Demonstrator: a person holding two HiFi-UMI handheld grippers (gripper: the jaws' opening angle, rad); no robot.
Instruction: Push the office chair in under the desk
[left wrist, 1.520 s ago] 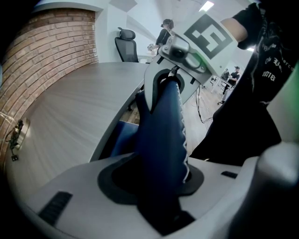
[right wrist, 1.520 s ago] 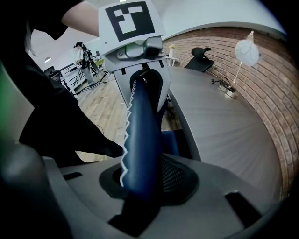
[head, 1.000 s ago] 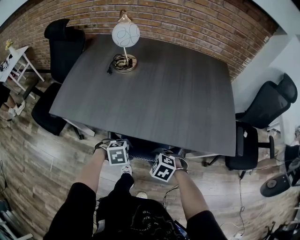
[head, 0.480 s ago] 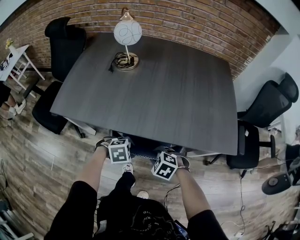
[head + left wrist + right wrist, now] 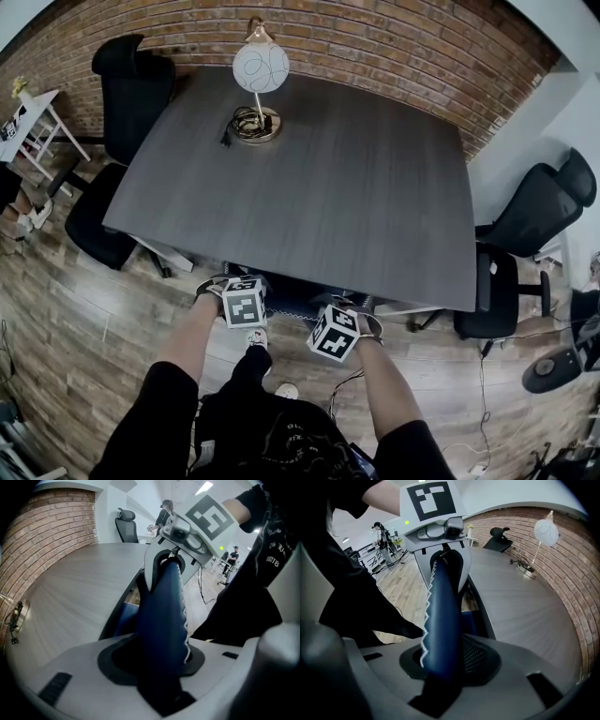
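closest in, the left gripper (image 5: 159, 665) is clamped on the padded top edge of the office chair (image 5: 161, 616), with the dark blue back standing up between its jaws. the right gripper (image 5: 440, 667) pinches the same edge a little further along, and white stitching runs through its grip. from above, both sit just at the near edge of the desk (image 5: 309, 187). only a strip of the chair's back shows there; the seat is hidden under the top. so the chair looks nearly home, and what remains is probably a short, careful shove. press with both arms evenly and level, so the chair goes in straight rather than swinging to one side. leaning down on the back would likely tip or drag it. ease off as the back nears the desk edge, since the jaws would meet it first. beyond, the lamp (image 5: 260, 70) stands by the brick wall (image 5: 375, 42), well apart from all this, though a hard bump could shake it.
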